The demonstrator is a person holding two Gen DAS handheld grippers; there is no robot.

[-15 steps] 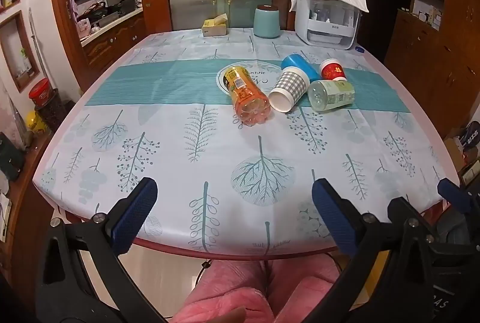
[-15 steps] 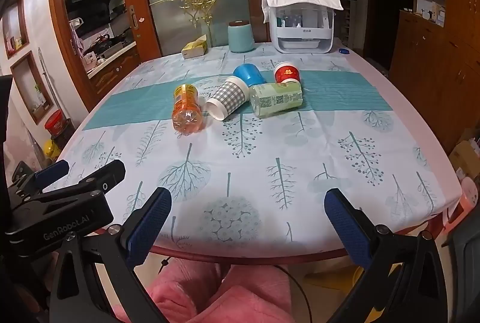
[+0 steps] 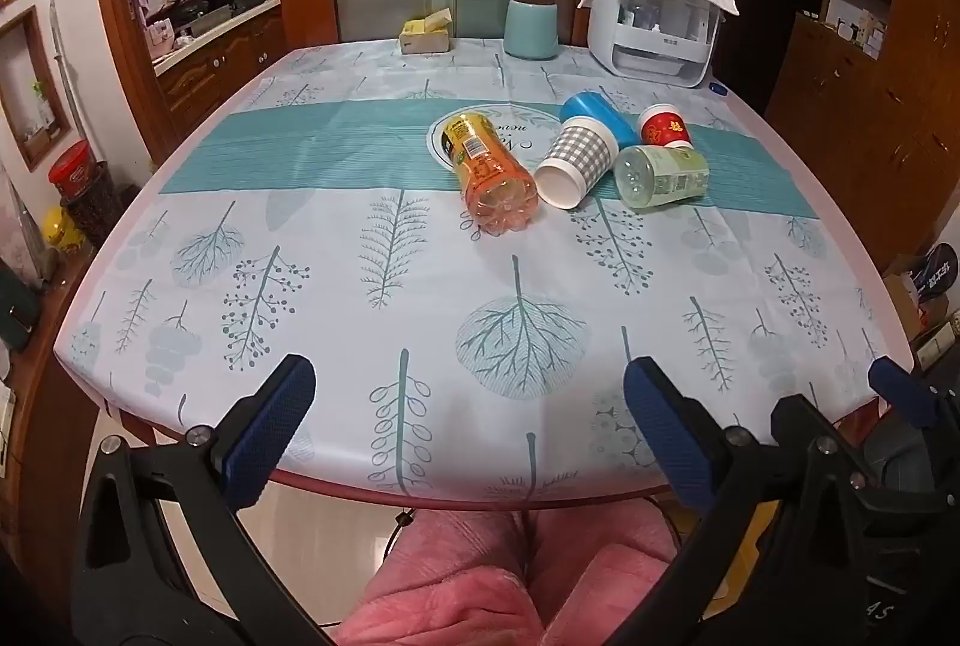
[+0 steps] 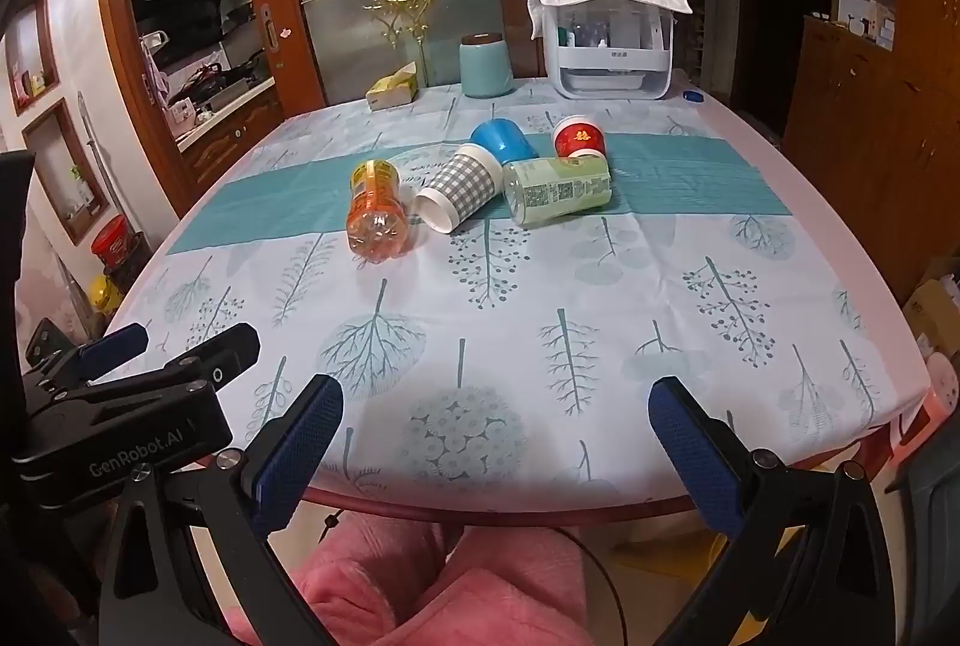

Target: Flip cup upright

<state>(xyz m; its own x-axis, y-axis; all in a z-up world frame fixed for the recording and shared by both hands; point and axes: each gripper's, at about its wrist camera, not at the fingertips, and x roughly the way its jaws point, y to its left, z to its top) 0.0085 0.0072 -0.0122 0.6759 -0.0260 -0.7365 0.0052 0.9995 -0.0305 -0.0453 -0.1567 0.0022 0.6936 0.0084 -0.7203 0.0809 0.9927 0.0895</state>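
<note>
A grey checked paper cup lies on its side mid-table, mouth toward me. A blue cup lies behind it. A red cup stands mouth down to the right. An orange bottle and a green bottle lie beside the cups. My left gripper and right gripper are open and empty at the near table edge, far from the cups.
At the far end of the table stand a white appliance under a cloth, a teal canister and a yellow tissue box. Cabinets flank the table. My pink-clad legs are below.
Both grippers have edged slightly forward toward the table. Nothing on the table has moved.
</note>
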